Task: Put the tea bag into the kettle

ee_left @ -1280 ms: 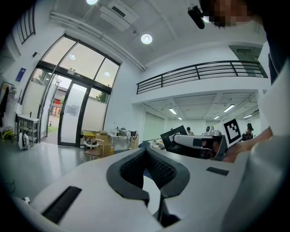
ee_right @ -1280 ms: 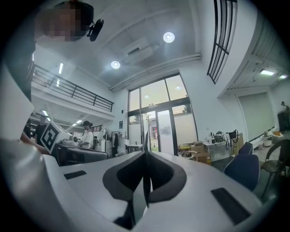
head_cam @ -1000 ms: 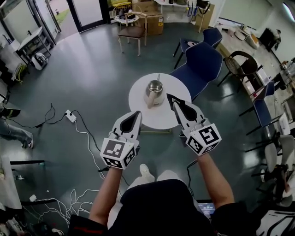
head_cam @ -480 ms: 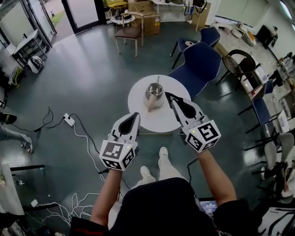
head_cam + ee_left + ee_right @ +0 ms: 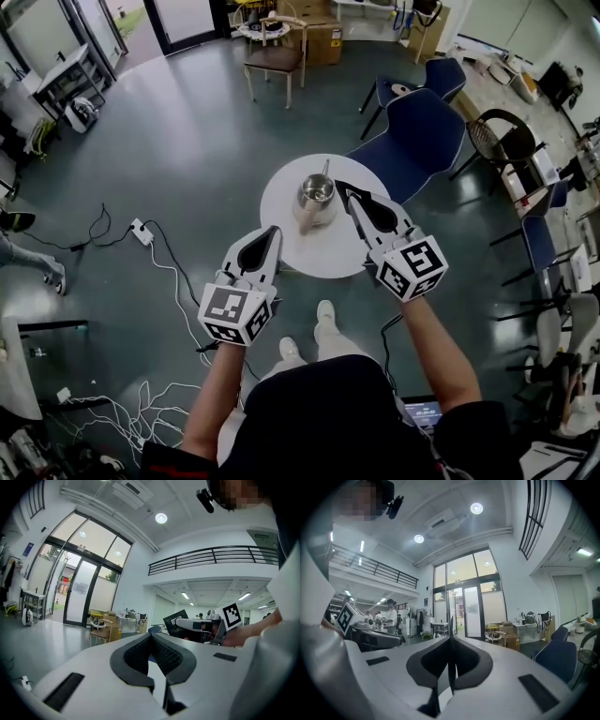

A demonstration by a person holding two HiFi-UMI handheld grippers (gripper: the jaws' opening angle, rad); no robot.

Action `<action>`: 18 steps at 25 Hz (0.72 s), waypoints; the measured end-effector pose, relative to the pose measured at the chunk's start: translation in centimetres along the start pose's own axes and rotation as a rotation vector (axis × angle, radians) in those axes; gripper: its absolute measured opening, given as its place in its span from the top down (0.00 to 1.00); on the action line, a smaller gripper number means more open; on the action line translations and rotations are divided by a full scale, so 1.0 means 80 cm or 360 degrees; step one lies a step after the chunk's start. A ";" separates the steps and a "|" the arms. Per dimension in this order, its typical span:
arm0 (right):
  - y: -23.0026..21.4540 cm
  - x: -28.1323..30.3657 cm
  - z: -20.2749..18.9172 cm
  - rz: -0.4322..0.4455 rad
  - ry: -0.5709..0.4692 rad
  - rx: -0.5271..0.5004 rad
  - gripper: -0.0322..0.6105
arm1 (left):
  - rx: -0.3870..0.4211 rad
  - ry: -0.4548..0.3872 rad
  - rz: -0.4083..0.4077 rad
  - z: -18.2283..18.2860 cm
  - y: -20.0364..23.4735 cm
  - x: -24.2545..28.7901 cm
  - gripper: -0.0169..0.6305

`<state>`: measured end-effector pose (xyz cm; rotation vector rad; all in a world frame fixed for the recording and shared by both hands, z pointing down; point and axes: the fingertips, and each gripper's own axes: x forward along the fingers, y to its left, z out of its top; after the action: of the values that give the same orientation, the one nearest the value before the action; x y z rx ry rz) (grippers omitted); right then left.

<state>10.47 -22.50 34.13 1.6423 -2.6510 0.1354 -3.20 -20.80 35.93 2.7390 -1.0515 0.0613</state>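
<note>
The white right gripper (image 5: 339,187) has been brought closer beside the open steel kettle (image 5: 317,191) on the round white table (image 5: 323,251). Its jaws are pinched on a thin sliver, probably the tea bag (image 5: 450,623), so release is near. The left gripper (image 5: 274,231) is closed, empty.

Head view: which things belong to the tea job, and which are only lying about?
Job: kettle, round table, left gripper, right gripper, both with fingers together. No tea bag visible.
Lying about: blue chair, wooden chair, power strip.
</note>
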 end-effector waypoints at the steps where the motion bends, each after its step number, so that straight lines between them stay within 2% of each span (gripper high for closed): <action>1: -0.010 0.008 -0.004 0.0015 0.0016 -0.0002 0.92 | -0.0008 0.0002 0.0018 -0.002 0.004 0.009 0.95; 8: -0.063 0.068 -0.051 0.0143 0.0177 -0.0016 0.92 | -0.0069 0.0068 0.0165 -0.030 0.032 0.054 0.95; 18: -0.123 0.153 -0.118 0.0240 0.0339 0.0035 0.92 | -0.0155 0.0155 0.0371 -0.074 0.072 0.084 0.95</action>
<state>13.50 -36.99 44.91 1.3465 -2.6148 0.3236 -1.82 -28.21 43.47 2.4892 -1.3035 0.1722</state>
